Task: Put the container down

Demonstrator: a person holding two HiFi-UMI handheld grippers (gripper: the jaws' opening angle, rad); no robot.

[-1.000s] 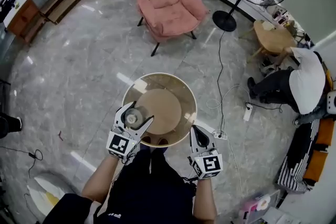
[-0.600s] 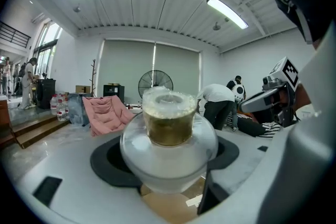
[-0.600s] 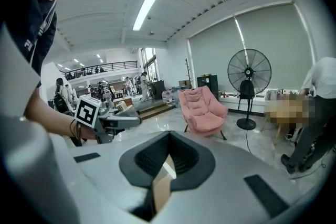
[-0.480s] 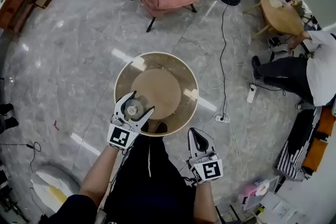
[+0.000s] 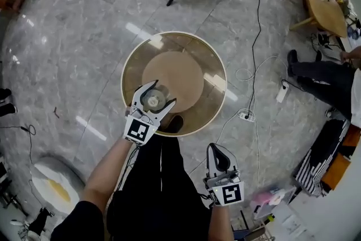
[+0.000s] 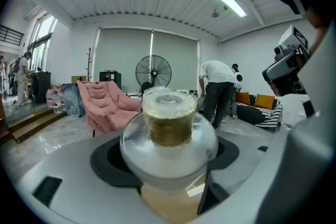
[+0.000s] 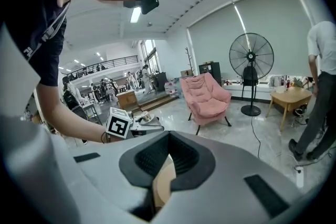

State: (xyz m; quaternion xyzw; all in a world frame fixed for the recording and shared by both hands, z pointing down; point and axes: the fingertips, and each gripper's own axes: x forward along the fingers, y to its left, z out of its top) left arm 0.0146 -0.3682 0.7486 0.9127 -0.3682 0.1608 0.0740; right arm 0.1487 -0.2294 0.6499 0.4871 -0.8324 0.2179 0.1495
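The clear, round-bellied container (image 6: 169, 131) stands upright, neck topmost, clamped by the left hand-held gripper (image 5: 162, 93) over the tabletop (image 5: 210, 68). The right hand-held gripper (image 5: 218, 150) is narrow and empty.

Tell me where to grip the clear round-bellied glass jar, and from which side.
Grip the clear round-bellied glass jar across its wide belly, below the narrower capped neck, coming in level from the side. It is upright, and the left gripper clamps the bulge that way now.
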